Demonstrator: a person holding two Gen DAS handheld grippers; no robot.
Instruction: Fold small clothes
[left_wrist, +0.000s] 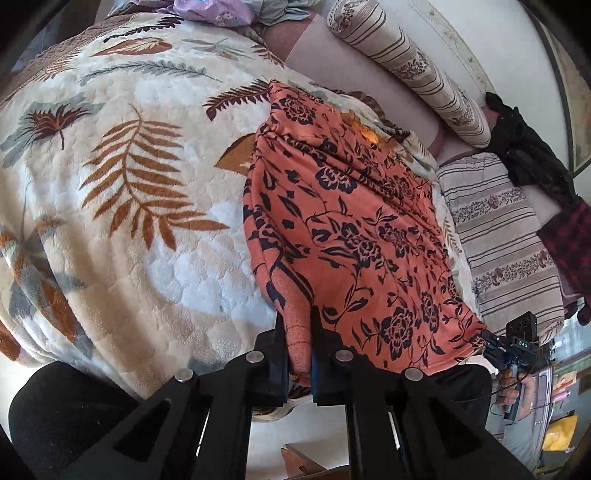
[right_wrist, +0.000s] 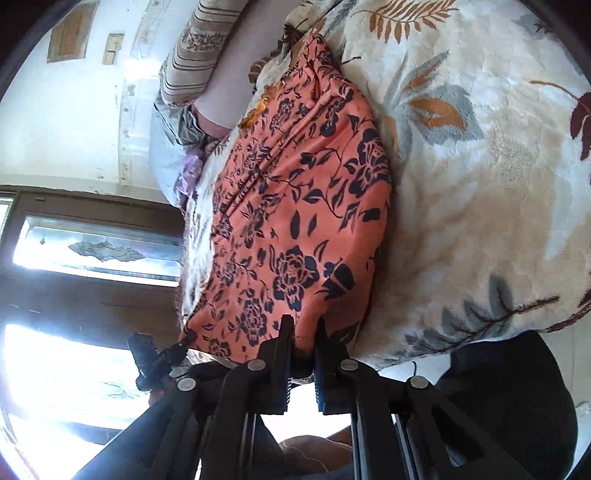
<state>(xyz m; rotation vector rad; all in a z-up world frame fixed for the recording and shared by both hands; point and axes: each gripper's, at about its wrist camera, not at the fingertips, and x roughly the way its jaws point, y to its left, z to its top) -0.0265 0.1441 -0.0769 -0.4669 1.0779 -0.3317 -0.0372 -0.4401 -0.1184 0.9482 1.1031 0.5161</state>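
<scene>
Left wrist view: the black two-finger left gripper has its jaws clamped on a bunched corner of the orange cloth with dark navy flower print; the pinched fold fills the gap and hides the pads. The cloth's near edge drops out of sight behind the linkage. It lies spread on a cream fleece blanket with rust and grey leaf pattern. The right gripper at the far corner is small, its jaws hard to read. Striped floral pillows and dark clothes lie beyond. Right wrist view: right gripper jaws pinch the cloth's hem, narrow gap. The left gripper grips the other corner. The window is blown out; the white wall looks scuffed.
</scene>
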